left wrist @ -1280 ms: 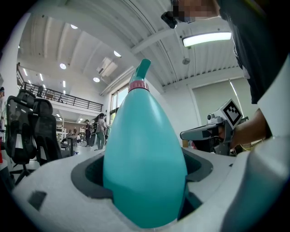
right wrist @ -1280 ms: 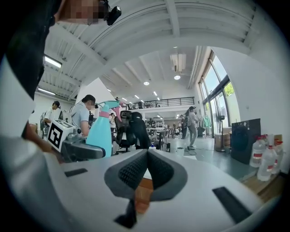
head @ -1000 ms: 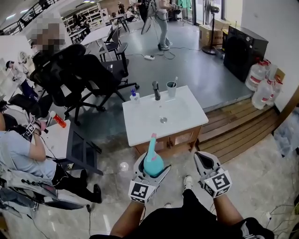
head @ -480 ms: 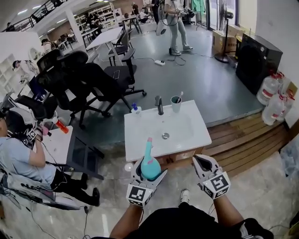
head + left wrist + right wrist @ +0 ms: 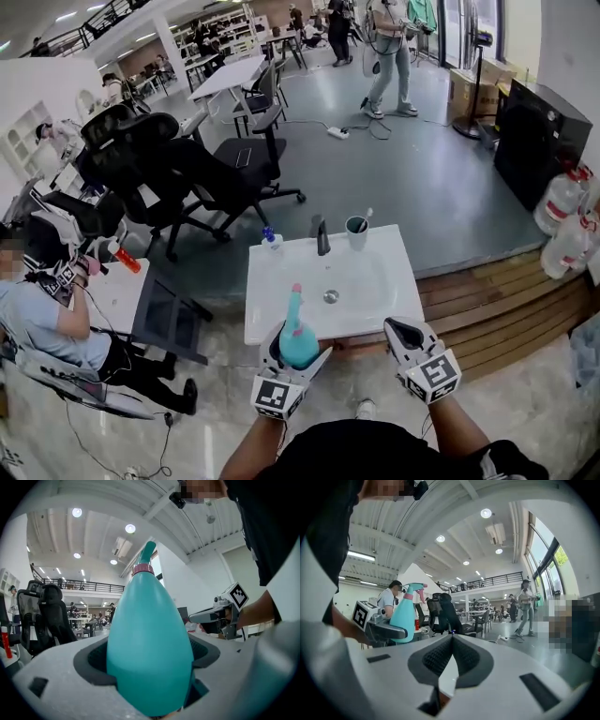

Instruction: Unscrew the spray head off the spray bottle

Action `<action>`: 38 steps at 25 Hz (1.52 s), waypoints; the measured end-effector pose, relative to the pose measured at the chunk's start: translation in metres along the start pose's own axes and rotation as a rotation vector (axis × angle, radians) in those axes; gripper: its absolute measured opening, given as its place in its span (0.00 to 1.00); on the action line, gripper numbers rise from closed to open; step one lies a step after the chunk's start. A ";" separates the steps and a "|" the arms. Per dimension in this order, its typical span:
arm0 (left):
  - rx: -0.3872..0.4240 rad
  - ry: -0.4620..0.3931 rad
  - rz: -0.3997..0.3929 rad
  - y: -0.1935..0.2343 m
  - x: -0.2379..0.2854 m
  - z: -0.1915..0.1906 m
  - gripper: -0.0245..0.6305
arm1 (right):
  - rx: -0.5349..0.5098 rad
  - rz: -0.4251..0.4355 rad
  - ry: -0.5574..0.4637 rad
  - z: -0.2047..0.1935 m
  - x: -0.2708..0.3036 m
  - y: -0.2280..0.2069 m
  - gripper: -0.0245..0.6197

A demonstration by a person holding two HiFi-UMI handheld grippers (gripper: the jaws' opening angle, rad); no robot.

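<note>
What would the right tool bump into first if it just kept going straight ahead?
Probably the white sink counter: in the head view the shut, empty right tool points at its near edge. Height is hard to judge, though; it might pass above, toward the black office chairs.

Teal teardrop plastic spray bottle: showing pink at its spray head. Light grey left gripper: carrying black-and-white square-patterned marker cube.
</note>
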State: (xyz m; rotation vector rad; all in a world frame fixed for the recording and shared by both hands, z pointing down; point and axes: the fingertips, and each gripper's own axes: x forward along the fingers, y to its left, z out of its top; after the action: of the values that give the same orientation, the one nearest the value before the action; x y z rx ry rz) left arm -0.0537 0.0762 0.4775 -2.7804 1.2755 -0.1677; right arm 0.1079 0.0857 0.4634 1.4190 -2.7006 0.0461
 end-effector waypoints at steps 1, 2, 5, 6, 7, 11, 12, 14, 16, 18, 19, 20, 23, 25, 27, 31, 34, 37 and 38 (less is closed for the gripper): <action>-0.002 -0.004 0.006 0.002 0.005 -0.002 0.73 | -0.002 0.009 0.001 -0.002 0.004 -0.005 0.05; -0.009 -0.015 0.011 0.005 0.009 -0.003 0.73 | -0.001 0.016 0.002 -0.004 0.009 -0.009 0.05; -0.042 -0.030 0.033 0.012 0.016 -0.005 0.73 | 0.012 0.040 0.014 -0.010 0.020 -0.016 0.05; -0.045 -0.027 0.043 0.014 0.019 -0.005 0.73 | 0.015 0.048 0.018 -0.012 0.023 -0.018 0.05; -0.044 -0.024 0.051 0.017 0.022 -0.006 0.73 | 0.016 0.057 0.021 -0.013 0.028 -0.019 0.05; -0.036 -0.023 0.059 0.034 0.033 -0.014 0.73 | 0.020 0.084 0.032 -0.014 0.053 -0.023 0.05; -0.037 -0.022 0.064 0.041 0.036 -0.015 0.73 | 0.019 0.088 0.033 -0.014 0.061 -0.024 0.05; -0.051 -0.022 0.075 0.054 0.043 -0.015 0.73 | 0.014 0.095 0.031 -0.011 0.077 -0.027 0.05; -0.055 -0.026 0.086 0.071 0.049 -0.015 0.73 | 0.005 0.102 0.026 -0.007 0.096 -0.030 0.05; -0.042 -0.027 0.088 0.089 0.055 -0.018 0.73 | 0.002 0.104 0.022 -0.002 0.117 -0.032 0.05; -0.045 -0.028 0.087 0.098 0.059 -0.018 0.73 | 0.003 0.104 0.019 0.001 0.128 -0.034 0.05; -0.052 -0.031 0.085 0.107 0.062 -0.019 0.73 | 0.004 0.104 0.013 0.004 0.138 -0.034 0.05; -0.060 -0.034 0.085 0.136 0.068 -0.024 0.73 | -0.011 0.097 -0.021 0.015 0.167 -0.033 0.05; -0.050 -0.029 0.085 0.154 0.072 -0.027 0.73 | -0.006 0.080 -0.035 0.019 0.184 -0.034 0.05; -0.039 -0.028 0.079 0.170 0.077 -0.027 0.73 | 0.010 0.068 -0.033 0.019 0.200 -0.035 0.05; -0.032 -0.029 0.058 0.195 0.083 -0.030 0.73 | 0.013 0.055 -0.024 0.019 0.230 -0.031 0.05; -0.022 -0.022 0.037 0.207 0.087 -0.030 0.73 | 0.019 0.042 -0.027 0.022 0.245 -0.030 0.05; -0.016 -0.001 0.025 0.216 0.092 -0.030 0.73 | 0.036 0.034 -0.033 0.024 0.255 -0.030 0.05; -0.018 -0.003 0.018 0.218 0.094 -0.032 0.73 | 0.043 0.032 -0.034 0.025 0.258 -0.030 0.05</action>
State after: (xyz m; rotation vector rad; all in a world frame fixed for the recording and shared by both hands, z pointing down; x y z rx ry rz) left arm -0.1605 -0.1381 0.4902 -2.7826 1.3072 -0.1514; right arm -0.0143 -0.1444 0.4626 1.4009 -2.7661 0.0825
